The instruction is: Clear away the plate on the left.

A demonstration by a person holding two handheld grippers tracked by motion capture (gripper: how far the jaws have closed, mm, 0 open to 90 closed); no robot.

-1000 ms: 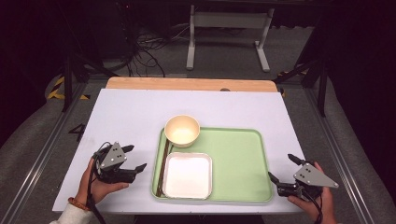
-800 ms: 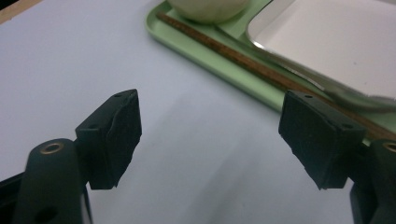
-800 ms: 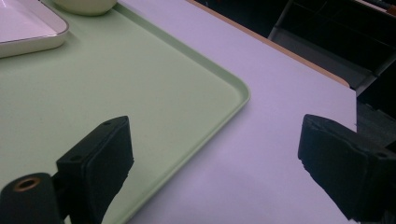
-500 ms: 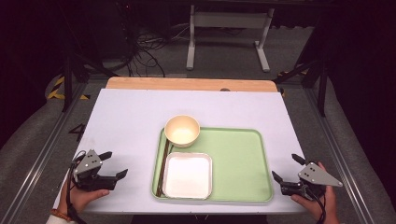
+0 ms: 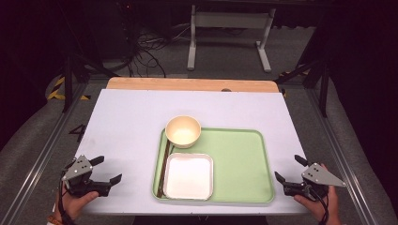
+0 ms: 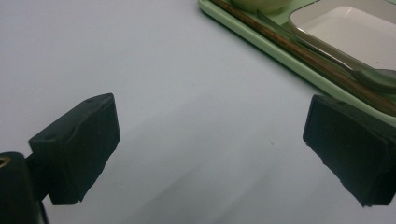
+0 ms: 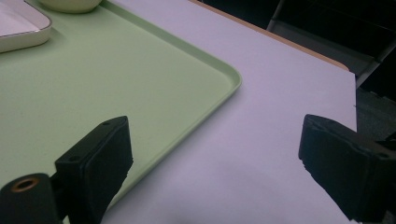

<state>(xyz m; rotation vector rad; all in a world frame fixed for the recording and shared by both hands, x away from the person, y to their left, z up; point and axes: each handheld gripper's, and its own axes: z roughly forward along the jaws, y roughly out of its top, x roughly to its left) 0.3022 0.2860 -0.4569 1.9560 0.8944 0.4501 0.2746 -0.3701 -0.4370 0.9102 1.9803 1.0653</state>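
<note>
White tabletop (image 5: pixel 131 122) fills the middle of the high view, dark floor and cables beyond it. The left gripper (image 5: pixel 107 169) sits at the near left corner; its jaws have just been opening and stand wide with nothing between them. To its right lies the green tray (image 5: pixel 239 159), well apart, bearing a cream bowl (image 5: pixel 183 131) and a white square dish (image 5: pixel 188 176). The left gripper view adds a metal spoon (image 6: pixel 369 77) beside the brown chopsticks (image 6: pixel 299 49), hard to make out from above; the bowl is cut off there. The right gripper (image 5: pixel 288 169) rests just right of the tray, jaws wide apart, empty, one over the tray's corner in its own view.
</note>
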